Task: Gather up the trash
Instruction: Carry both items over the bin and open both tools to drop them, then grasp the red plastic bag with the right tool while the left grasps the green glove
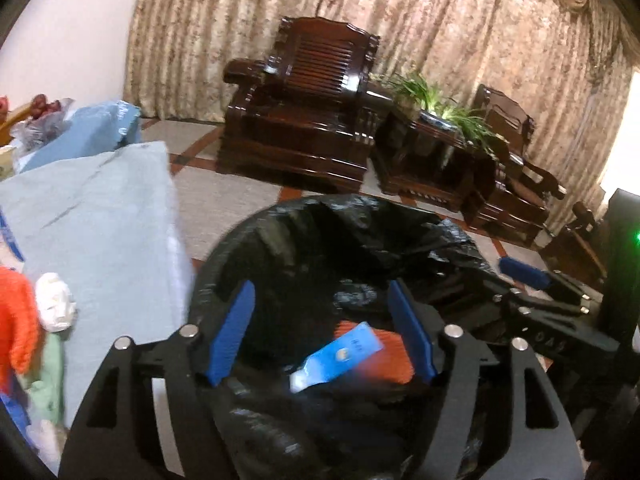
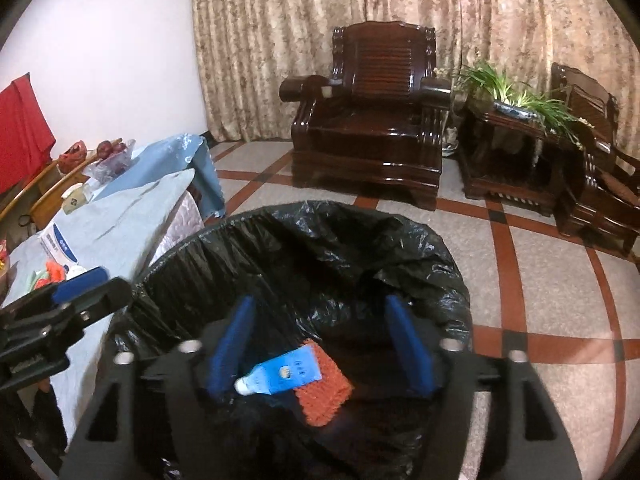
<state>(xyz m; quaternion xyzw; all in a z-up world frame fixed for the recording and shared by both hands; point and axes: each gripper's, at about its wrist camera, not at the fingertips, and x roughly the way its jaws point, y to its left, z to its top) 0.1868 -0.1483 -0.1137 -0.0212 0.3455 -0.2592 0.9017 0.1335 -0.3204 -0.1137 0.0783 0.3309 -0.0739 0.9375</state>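
A bin lined with a black bag (image 1: 360, 216) (image 2: 400, 232) stands on the floor beside the table. Inside lie a blue tube (image 1: 340, 356) (image 2: 280, 372) and an orange knitted piece (image 1: 394, 354) (image 2: 324, 392). My left gripper (image 1: 324, 332) is open and empty over the bin's mouth. My right gripper (image 2: 320, 344) is open and empty over the bin too; it also shows in the left wrist view (image 1: 524, 274). A crumpled white paper (image 1: 56, 306) and an orange knitted item (image 1: 18, 320) lie on the table.
The table with a light blue cloth (image 1: 100, 220) (image 2: 120, 224) is to the left, with a white-blue box (image 2: 60, 246), fruit (image 2: 112, 152) and other items. Dark wooden armchairs (image 2: 372, 136), a side table with a plant (image 2: 516, 120) and curtains stand behind on tiled floor.
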